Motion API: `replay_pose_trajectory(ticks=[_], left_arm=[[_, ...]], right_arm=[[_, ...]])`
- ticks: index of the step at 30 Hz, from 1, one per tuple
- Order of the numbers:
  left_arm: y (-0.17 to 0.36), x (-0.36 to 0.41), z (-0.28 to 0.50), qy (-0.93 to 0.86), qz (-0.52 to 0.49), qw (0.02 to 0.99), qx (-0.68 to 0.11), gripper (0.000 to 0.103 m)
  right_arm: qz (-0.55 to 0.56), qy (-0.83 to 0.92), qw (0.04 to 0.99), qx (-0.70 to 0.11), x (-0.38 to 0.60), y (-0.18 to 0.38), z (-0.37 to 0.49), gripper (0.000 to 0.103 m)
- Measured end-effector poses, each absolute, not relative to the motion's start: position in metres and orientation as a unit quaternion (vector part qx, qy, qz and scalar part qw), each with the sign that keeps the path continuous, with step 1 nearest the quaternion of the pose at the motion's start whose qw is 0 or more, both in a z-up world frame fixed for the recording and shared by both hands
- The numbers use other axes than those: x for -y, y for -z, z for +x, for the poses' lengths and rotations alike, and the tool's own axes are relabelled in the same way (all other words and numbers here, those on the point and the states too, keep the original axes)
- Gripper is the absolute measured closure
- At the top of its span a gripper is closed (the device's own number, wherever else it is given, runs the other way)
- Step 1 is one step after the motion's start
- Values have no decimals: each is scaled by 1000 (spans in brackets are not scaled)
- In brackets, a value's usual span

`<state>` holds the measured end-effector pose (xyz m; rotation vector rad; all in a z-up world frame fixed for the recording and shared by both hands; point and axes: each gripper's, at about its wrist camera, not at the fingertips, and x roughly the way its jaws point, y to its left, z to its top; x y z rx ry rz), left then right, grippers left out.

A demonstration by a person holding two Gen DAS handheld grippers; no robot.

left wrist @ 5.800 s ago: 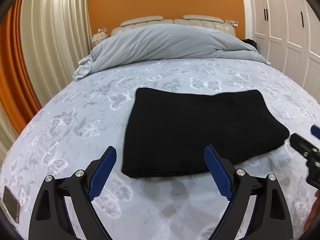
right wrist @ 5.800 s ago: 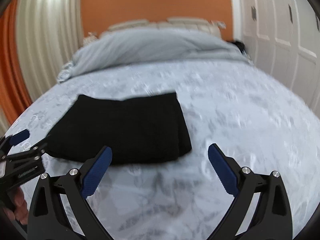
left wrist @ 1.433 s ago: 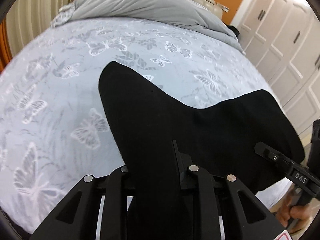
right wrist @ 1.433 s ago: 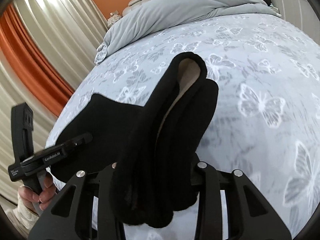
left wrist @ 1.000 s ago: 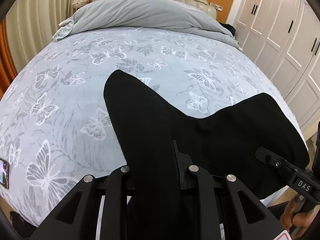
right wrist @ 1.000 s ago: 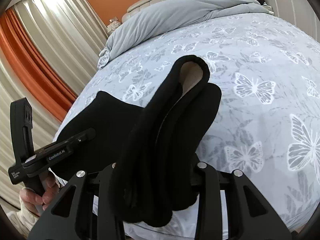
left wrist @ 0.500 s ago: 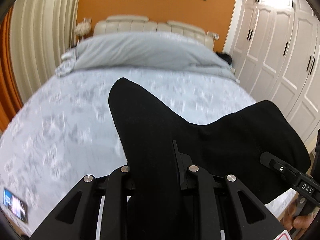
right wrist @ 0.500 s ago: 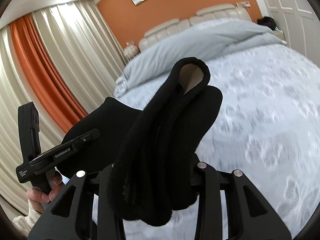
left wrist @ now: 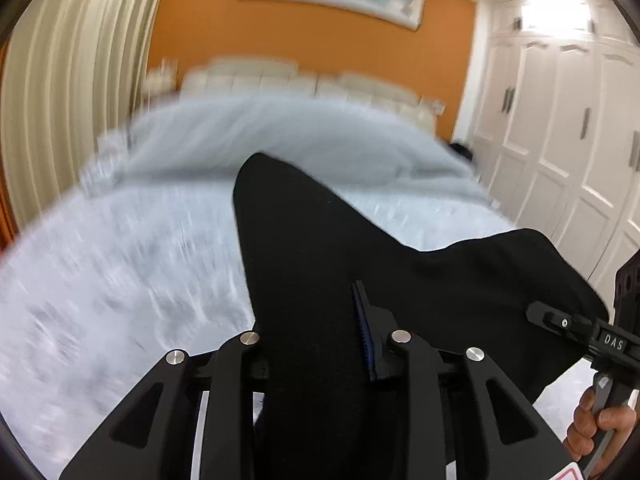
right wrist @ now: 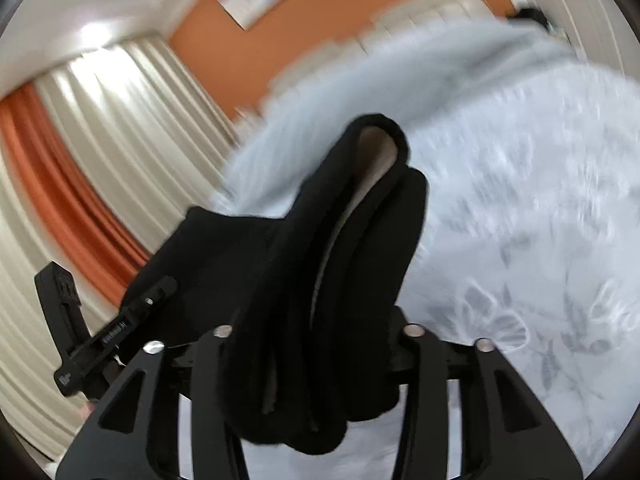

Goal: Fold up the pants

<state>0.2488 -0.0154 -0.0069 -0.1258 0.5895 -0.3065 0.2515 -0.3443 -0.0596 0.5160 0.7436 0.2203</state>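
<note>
Above the bed point(left wrist: 120, 264), the folded black pants point(left wrist: 328, 264) hang bunched between the two claws, lifted off the butterfly-print cover. From the left wrist camera, the left claw point(left wrist: 320, 340) has the cloth between its fingers at 6 o'clock; a blue ribbed pad point(left wrist: 364, 332) shows bare along the right side of the fabric, and the jaws are opening with the pants between them. The cloth rises to a point toward 12 o'clock and spreads to 3 o'clock, where the right claw point(left wrist: 560, 320) shows from the side, with a hand point(left wrist: 596, 424) on its handle at 4 o'clock.

From the right wrist camera, the right claw point(right wrist: 316, 332) has a thick roll of pants, pale lining visible in the fold at 12 o'clock; its jaws are opening too, the fabric filling the gap. The left claw point(right wrist: 152, 292) sits at 8 o'clock, at the far corner of the cloth.

A grey duvet point(left wrist: 280, 132), a cream headboard point(left wrist: 304, 80) and an orange wall point(left wrist: 304, 32) lie at 12 o'clock, white wardrobe doors point(left wrist: 560, 128) at 2 o'clock, curtains point(right wrist: 80, 152) at 9 o'clock. Much is motion-blurred.
</note>
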Motion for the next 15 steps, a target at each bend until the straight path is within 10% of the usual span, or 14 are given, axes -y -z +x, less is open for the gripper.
replay_pose_trajectory(ticks=[4, 15], left_arm=[[109, -8, 291, 75, -81, 902, -417, 61], [9, -14, 166, 29, -28, 956, -291, 31]], right_arm=[[230, -33, 897, -377, 378, 95, 240, 49], [100, 11, 928, -358, 290, 9, 141, 31]])
